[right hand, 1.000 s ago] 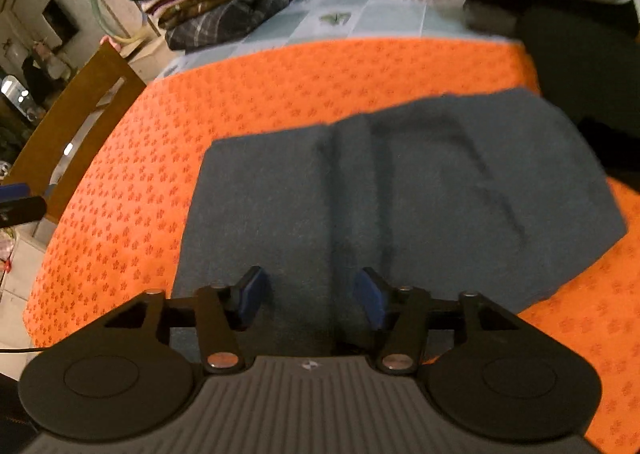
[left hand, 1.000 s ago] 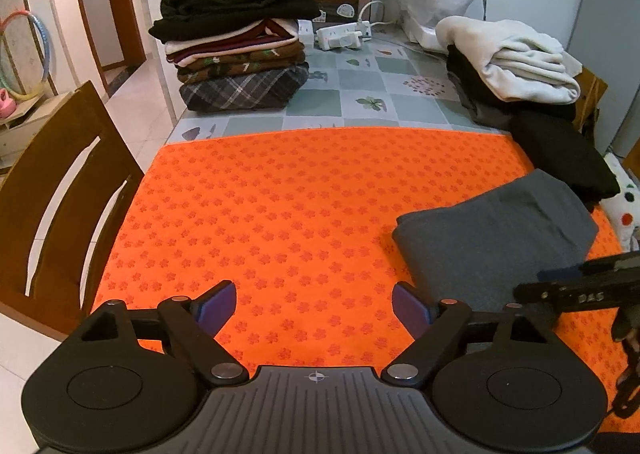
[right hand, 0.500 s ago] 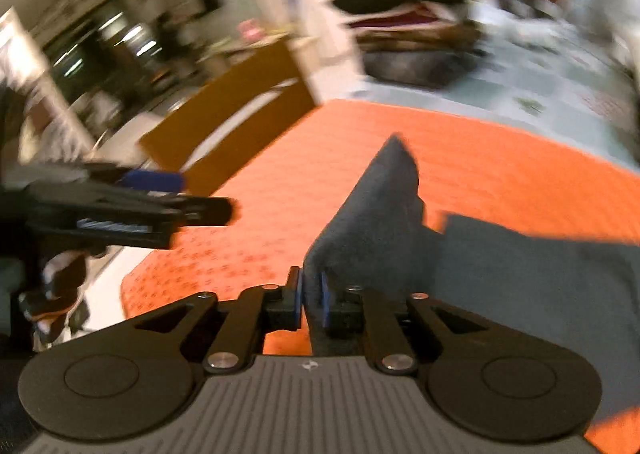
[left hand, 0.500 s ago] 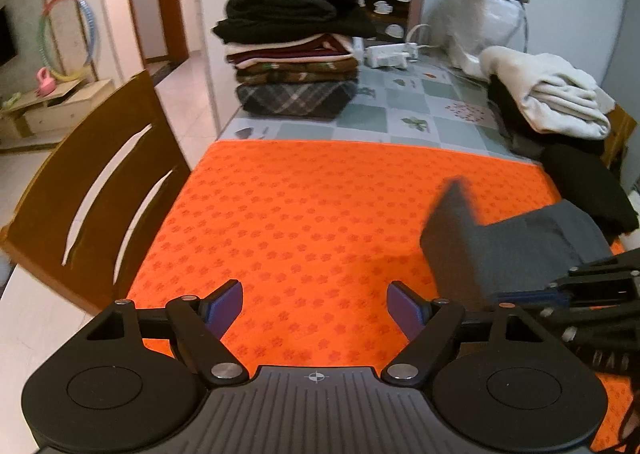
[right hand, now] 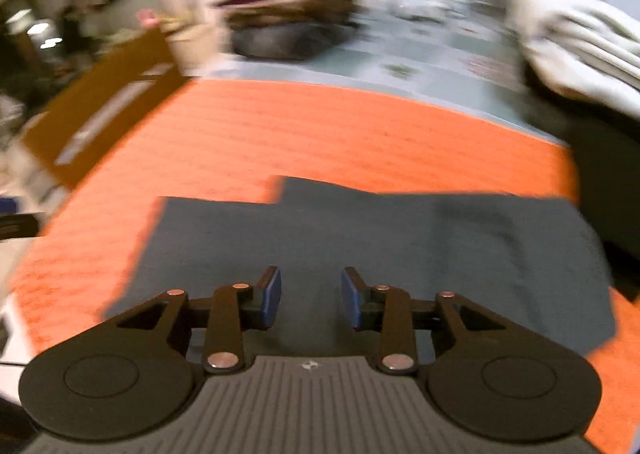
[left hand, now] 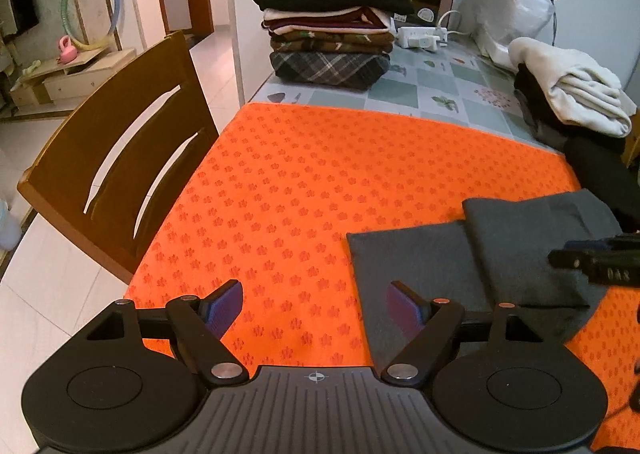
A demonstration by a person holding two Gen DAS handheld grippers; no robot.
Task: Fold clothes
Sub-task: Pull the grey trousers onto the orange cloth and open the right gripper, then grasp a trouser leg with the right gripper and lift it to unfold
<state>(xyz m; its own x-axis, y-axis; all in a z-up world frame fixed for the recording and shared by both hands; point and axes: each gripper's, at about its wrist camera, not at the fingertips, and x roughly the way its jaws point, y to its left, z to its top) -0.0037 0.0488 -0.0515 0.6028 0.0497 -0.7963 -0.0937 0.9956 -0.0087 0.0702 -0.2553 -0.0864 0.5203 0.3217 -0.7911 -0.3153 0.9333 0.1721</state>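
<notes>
A dark grey garment (left hand: 460, 254) lies on the orange mat (left hand: 320, 173) at the near right, one layer folded over another. My left gripper (left hand: 314, 302) is open over the mat just left of the garment's edge, with nothing between its fingers. My right gripper (right hand: 310, 294) hovers over the grey garment (right hand: 360, 238). Its jaws are opening, and no cloth is pinched between the blue pads. In the left wrist view the right gripper (left hand: 592, 260) pokes in from the right edge above the garment. The right wrist view is blurred by motion.
A tall stack of folded clothes (left hand: 332, 25) stands at the back of the table. Cream and black unfolded clothes (left hand: 572, 101) are piled at the back right. A wooden chair (left hand: 116, 169) sits off the mat's left edge. A power strip (left hand: 420, 35) and a white bag (left hand: 516, 9) lie behind.
My right gripper shut on the grey garment's edge, lifted it up, then let go; the garment now lies flat with a folded layer. My left gripper drifted across the mat, still open.
</notes>
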